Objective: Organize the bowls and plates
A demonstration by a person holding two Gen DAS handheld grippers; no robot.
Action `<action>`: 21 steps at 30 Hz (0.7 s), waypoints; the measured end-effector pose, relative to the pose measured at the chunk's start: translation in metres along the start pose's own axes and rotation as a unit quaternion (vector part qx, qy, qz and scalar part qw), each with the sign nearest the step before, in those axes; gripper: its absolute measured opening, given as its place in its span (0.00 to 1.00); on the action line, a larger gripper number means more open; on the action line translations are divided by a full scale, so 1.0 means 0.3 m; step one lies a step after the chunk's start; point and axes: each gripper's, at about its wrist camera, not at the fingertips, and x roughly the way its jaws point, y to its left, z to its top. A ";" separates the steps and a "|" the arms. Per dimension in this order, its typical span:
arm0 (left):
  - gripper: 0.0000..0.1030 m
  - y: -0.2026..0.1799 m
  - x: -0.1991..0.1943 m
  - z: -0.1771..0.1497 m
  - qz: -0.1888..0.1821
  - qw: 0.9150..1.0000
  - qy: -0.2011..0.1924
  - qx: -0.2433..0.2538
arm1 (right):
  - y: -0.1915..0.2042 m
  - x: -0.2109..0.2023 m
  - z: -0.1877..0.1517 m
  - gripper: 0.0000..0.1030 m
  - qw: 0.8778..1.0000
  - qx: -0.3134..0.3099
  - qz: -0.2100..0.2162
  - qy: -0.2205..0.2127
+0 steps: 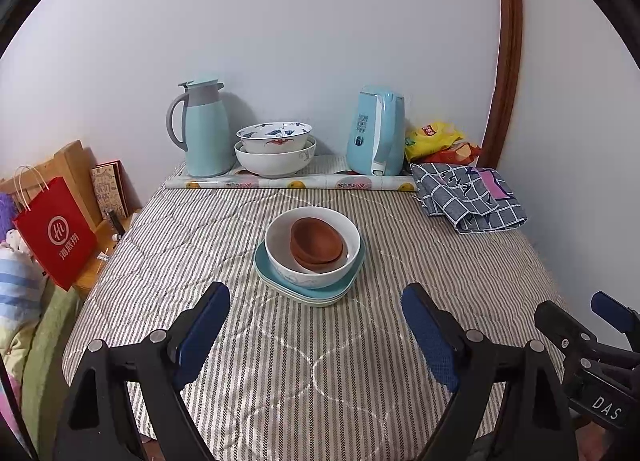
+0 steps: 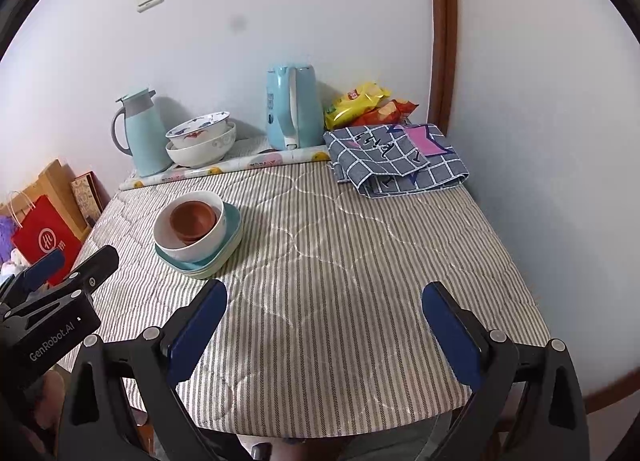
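Plates (image 1: 309, 293), teal and squarish with rounded corners, lie stacked on the striped quilted cloth (image 1: 280, 361) that covers the table, roughly mid-table in the left wrist view and toward the left side in the right wrist view. How many plates are in the stack is hard to tell, though at least 2 edges show. On top of them sits a white bowl (image 1: 280, 257), and inside it nest 2 small brown bowls (image 1: 316, 243), tilted slightly against the far wall of the white one.

At the back, near the wall, 2 more bowls (image 1: 275, 149) are nested: a blue-and-red patterned one inside a larger white one. They stand on a rolled printed mat (image 1: 288, 182), between a pale teal thermos jug (image 1: 202, 129) and a light blue electric kettle (image 1: 376, 133). Snack packets (image 1: 434, 139), yellow and red, lie just right of the kettle, and a folded blue checked cloth (image 1: 470, 197) rests at the table's far right corner. A red paper bag (image 1: 56, 233) stands off the table's left edge.

Left gripper (image 1: 316, 335) hovers over the cloth just short of the plate stack, its blue-padded jaws spread wide with nothing between them. Right gripper (image 2: 324, 335) hovers over bare cloth to the right of the stack, its jaws likewise wide apart and empty.
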 end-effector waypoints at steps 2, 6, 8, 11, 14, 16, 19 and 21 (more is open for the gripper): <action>0.85 0.001 -0.001 0.000 0.000 1.000 0.000 -0.001 | -0.002 -0.005 0.000 0.94 1.000 0.001 0.000 -0.001; 0.85 0.003 -0.003 -0.001 0.000 1.000 -0.001 -0.001 | -0.002 -0.013 0.000 0.94 1.000 -0.001 0.000 -0.003; 0.85 0.002 -0.004 -0.001 -0.001 1.000 0.000 -0.002 | 0.000 -0.016 -0.001 0.94 1.000 -0.001 0.000 -0.003; 0.85 0.003 -0.004 -0.001 -0.001 1.000 0.000 -0.002 | 0.003 -0.016 -0.001 0.94 1.000 -0.001 0.000 -0.004; 0.85 0.004 -0.004 -0.001 -0.001 1.000 -0.001 -0.002 | 0.005 -0.017 -0.002 0.94 1.000 -0.002 0.001 -0.003; 0.85 0.004 -0.004 -0.001 -0.001 1.000 -0.001 -0.002 | 0.007 -0.018 -0.003 0.94 1.000 -0.002 0.001 -0.004; 0.85 0.005 -0.004 -0.002 -0.001 1.000 0.000 -0.002 | 0.008 -0.018 -0.004 0.94 1.000 -0.002 0.000 -0.004; 0.85 0.005 -0.004 -0.001 -0.001 1.000 -0.001 -0.002 | 0.008 -0.018 -0.004 0.94 1.000 -0.002 0.001 -0.004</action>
